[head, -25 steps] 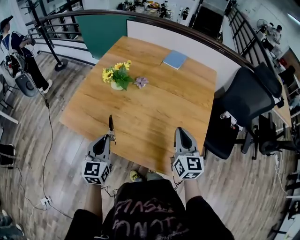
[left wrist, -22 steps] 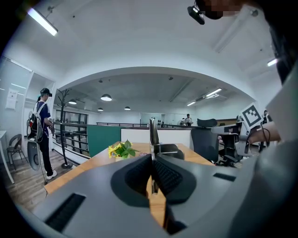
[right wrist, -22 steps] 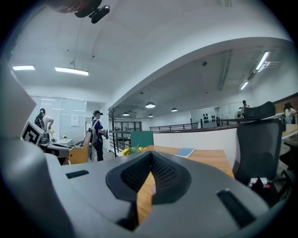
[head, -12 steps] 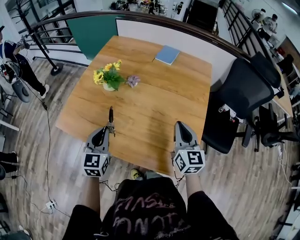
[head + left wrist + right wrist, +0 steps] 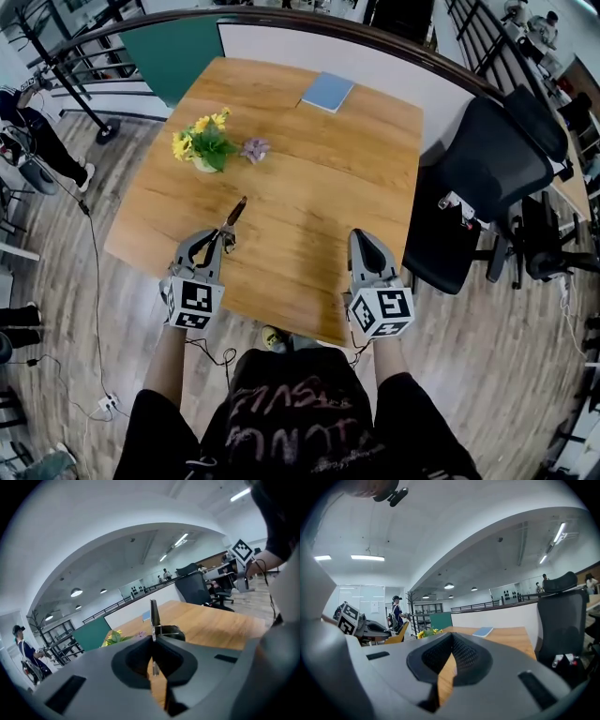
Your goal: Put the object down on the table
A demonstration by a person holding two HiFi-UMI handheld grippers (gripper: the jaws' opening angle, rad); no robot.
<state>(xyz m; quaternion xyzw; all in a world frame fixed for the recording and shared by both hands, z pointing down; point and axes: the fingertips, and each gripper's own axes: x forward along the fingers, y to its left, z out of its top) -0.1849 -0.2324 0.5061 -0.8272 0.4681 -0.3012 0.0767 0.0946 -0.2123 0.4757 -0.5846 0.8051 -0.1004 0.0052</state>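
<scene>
My left gripper (image 5: 221, 240) is shut on a thin dark tool with a metal fitting (image 5: 235, 212), over the near left part of the wooden table (image 5: 309, 178). The tool sticks out past the fingertips and leans to the right, above the tabletop. In the left gripper view the tool (image 5: 153, 613) rises straight from the closed jaws of that gripper (image 5: 153, 638). My right gripper (image 5: 363, 240) hovers over the table's near right edge, shut with nothing in it; its jaws meet in the right gripper view (image 5: 451, 637).
A pot of yellow flowers (image 5: 200, 142) and a small purple flower (image 5: 253, 148) stand at the left middle of the table. A blue book (image 5: 327, 92) lies at the far edge. A black office chair (image 5: 487, 178) stands to the right.
The left gripper has rolled, so the tool now leans to the right instead of pointing straight away. Both grippers have shifted a little over the table's near edge.
</scene>
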